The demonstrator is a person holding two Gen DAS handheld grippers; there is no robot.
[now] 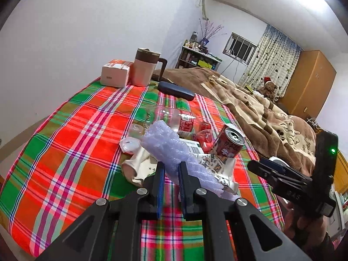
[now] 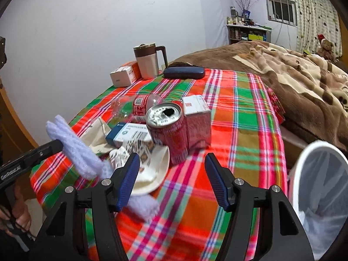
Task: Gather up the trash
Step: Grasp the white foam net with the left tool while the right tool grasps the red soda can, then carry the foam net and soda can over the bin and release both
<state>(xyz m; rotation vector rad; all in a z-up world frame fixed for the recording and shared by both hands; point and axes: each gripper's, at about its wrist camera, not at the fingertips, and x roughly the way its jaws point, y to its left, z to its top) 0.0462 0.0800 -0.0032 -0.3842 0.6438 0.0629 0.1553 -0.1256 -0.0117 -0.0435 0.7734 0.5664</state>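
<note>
Trash sat in a heap mid-table on the plaid cloth: soda can, clear bottle, carton, blue-white box, crumpled paper wrapper. Left gripper was clamped on the foam wrap, jaws nearly together w/ the strip pinched between them. In the right cam the wrap ran long-axis from approx 10 o'clock down to 4 o'clock, upper end pointing up-left and free of the table, lower end trailing by the wrapper edge under the right gripper. Right gripper was spread wide, holding nothing, aimed at the can at 12 o'clock; the can stood tilted, open mouth toward the cam. Bin w/ its liner sat off the table edge at 3–4 o'clock. Risks, as I judged them: the wrap was soft and held near mid-length, so the dangling end could drag the wrapper or snag the can during transfer to the bin; the tilted can leaned on the carton, so a one-sided touch from a pad could tip it & spill any dregs. Also the two grippers were close, so crossing paths to the bin might bump. Mug, small box and dark case at the far edge looked like keepers, well apart from the heap.
</note>
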